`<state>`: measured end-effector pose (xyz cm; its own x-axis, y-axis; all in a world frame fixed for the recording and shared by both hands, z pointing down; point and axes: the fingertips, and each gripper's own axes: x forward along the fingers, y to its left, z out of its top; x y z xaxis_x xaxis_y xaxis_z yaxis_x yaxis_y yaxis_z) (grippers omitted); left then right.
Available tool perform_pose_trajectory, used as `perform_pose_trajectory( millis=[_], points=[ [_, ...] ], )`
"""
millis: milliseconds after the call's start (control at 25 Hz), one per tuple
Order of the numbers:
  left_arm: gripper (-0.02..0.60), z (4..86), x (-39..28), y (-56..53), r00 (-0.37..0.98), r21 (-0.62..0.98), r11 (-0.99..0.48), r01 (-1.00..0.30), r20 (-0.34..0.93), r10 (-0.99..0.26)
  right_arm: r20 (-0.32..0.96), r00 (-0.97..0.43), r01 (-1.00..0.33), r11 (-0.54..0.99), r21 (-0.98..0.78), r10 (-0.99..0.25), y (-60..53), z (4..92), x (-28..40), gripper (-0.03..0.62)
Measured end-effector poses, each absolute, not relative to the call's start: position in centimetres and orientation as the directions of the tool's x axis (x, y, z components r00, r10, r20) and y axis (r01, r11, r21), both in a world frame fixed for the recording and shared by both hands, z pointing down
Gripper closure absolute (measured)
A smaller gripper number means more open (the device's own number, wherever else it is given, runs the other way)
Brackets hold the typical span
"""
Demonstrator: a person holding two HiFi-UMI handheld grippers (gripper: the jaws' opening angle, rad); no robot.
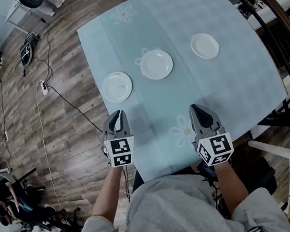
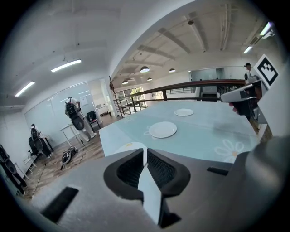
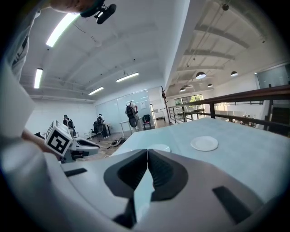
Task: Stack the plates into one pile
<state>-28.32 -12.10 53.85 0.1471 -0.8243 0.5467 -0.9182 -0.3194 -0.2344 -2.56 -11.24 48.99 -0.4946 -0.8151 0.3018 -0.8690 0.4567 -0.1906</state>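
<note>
From the head view I see three round, smooth white plates, none of them stacked, in a slanting row on the table (image 1: 234, 75). The table is square and covered in a pale blue checked cloth printed with daisies. The left plate (image 1: 117, 86) lies near the table's left edge, the middle plate (image 1: 156, 64) at the table's centre, and the right plate (image 1: 204, 45) toward the table's far right side, each apart from the others. My two grey plastic tools hang over the table's near edge, each carrying one marker cube: the left gripper (image 1: 117, 114) just short of the left plate, the right gripper (image 1: 196, 108) over a printed daisy. Brown wooden planks (image 1: 74, 137) lie off the table's left side. In the left gripper view, my ribbed black pads (image 2: 131, 170) are pressed together with nothing between them. Two plates show whole on the table beyond, and the rim of a third peeks over the jaw tips. In the right gripper view, the pads (image 3: 161, 170) likewise meet and hold nothing. One plate lies clear on the table, and a second is half hidden behind the tips.
</note>
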Motion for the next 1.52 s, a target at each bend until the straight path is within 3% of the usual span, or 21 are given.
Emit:
perform_pose_trajectory(
  millis=[240,360,720,1320,1520],
  points=[
    [0.560,58.1,-28.8,-14.1,0.170,-0.277,-0.411,-0.868,0.614,-0.771,0.327,-0.502,-0.865,0.460,-0.201,-0.801,-10.9,50.6,-3.7,0.568],
    [0.447,60.2,-28.9,-15.3,0.177,-0.280,-0.456,-0.845,0.658,-0.732,0.348,-0.505,-0.863,0.463,-0.203,-0.790,-11.2,51.5,-4.3,0.568],
    [0.448,65.2,-29.2,-17.6,0.112,-0.476,-0.617,-0.627,0.728,-0.676,0.378,-0.514,-0.858,0.472,-0.203,-0.770,-11.1,52.8,-6.0,0.568],
    [0.448,65.9,-29.9,-18.9,0.080,-0.514,-0.674,-0.530,0.761,-0.644,0.397,-0.515,-0.857,0.473,-0.204,-0.760,-11.3,53.8,-6.9,0.568],
    [0.518,66.7,-28.9,-18.6,0.100,-0.514,-0.717,-0.470,0.777,-0.622,0.391,-0.525,-0.851,0.480,-0.215,-0.756,-10.8,54.0,-6.9,0.568]
  ],
)
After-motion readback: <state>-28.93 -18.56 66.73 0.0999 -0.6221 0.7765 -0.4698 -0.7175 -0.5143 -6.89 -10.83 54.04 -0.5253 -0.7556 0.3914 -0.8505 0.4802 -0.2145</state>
